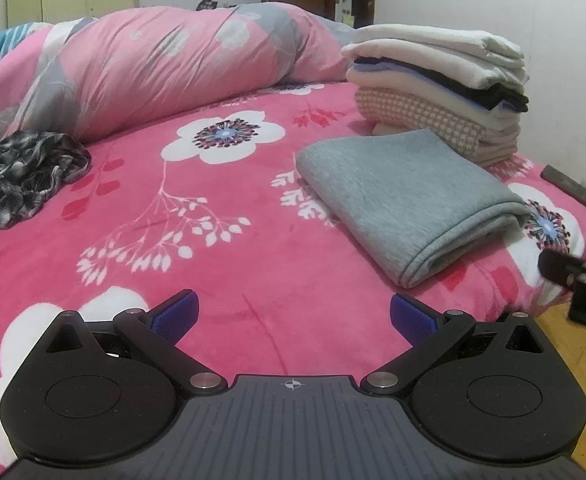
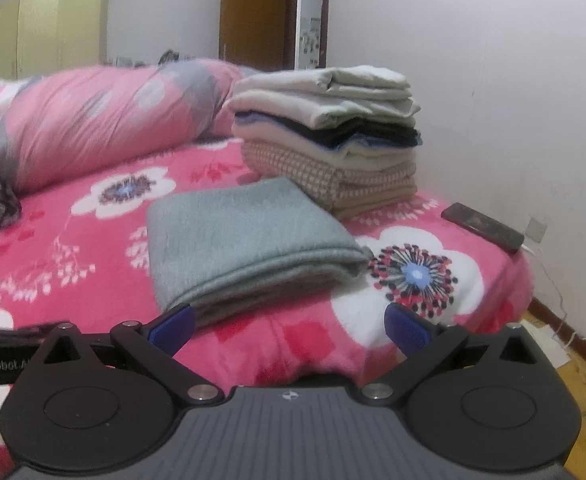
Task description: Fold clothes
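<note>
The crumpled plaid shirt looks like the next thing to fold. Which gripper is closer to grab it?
Probably the left gripper: the plaid shirt lies on its side of the bed. The right gripper, also open, faces the folded grey garment.

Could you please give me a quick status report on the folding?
Left gripper open, right gripper open, both empty. Grey garment folded, beside the stack. Plaid shirt still crumpled. Nothing in the way.

On the bed (image 1: 253,280), a folded garment (image 1: 405,200) lies ahead and to the right of the left hand-held gripper (image 1: 293,318). Behind it stands a stack of folded clothes (image 1: 441,92), a phone (image 1: 571,188) to its right. A crumpled shirt (image 1: 21,176) lies far left, before the rolled duvet (image 1: 165,68).
</note>
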`<state>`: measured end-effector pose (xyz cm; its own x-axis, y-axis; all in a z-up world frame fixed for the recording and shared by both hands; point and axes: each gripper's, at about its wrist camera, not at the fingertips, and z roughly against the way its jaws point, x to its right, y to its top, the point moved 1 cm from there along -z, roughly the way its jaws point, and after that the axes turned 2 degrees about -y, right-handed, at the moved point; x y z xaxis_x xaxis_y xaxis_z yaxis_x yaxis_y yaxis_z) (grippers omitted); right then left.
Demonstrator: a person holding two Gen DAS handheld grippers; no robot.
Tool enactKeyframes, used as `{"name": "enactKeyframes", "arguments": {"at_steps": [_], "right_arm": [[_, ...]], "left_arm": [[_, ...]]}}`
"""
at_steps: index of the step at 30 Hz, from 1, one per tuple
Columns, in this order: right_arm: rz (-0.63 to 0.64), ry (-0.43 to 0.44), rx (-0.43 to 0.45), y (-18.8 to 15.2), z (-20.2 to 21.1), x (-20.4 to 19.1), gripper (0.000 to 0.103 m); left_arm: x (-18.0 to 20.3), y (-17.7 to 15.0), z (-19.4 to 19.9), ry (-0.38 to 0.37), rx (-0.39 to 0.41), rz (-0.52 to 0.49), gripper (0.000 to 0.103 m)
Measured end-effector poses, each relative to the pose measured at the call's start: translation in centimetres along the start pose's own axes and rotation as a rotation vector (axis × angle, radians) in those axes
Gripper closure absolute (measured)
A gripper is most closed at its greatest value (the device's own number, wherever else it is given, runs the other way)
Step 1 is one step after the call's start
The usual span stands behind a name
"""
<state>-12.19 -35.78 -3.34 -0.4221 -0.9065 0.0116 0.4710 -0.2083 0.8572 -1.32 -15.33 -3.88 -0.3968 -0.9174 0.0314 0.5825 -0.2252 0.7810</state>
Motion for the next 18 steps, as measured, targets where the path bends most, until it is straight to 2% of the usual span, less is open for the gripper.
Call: {"name": "enactKeyframes", "arguments": {"at_steps": [3,8,13,18], "right_arm": [[-0.059,0.018,0.014,-0.2,-0.8,1.2,0.0],[-0.227,0.077,-0.018,-0.7,-2.5,4.6,0.0],[-0.524,0.257,-0.076,-1.1,-5.4,10.1,0.0],[-0.775,0.442,-0.115,-1.3,-9.3,14.1,0.0]], "left_arm": [[-0.5,0.0,-0.8,-0.037,-0.005,0.019,0.0],[-0.8,0.1,-2.4,-0.085,-0.026,0.07,0.0],[-0.3,0.5,-3.7,-0.15,-0.048,0.092,0.0],[0.6,0.7,-4.6,-0.15,-0.034,0.066,0.0]]}}
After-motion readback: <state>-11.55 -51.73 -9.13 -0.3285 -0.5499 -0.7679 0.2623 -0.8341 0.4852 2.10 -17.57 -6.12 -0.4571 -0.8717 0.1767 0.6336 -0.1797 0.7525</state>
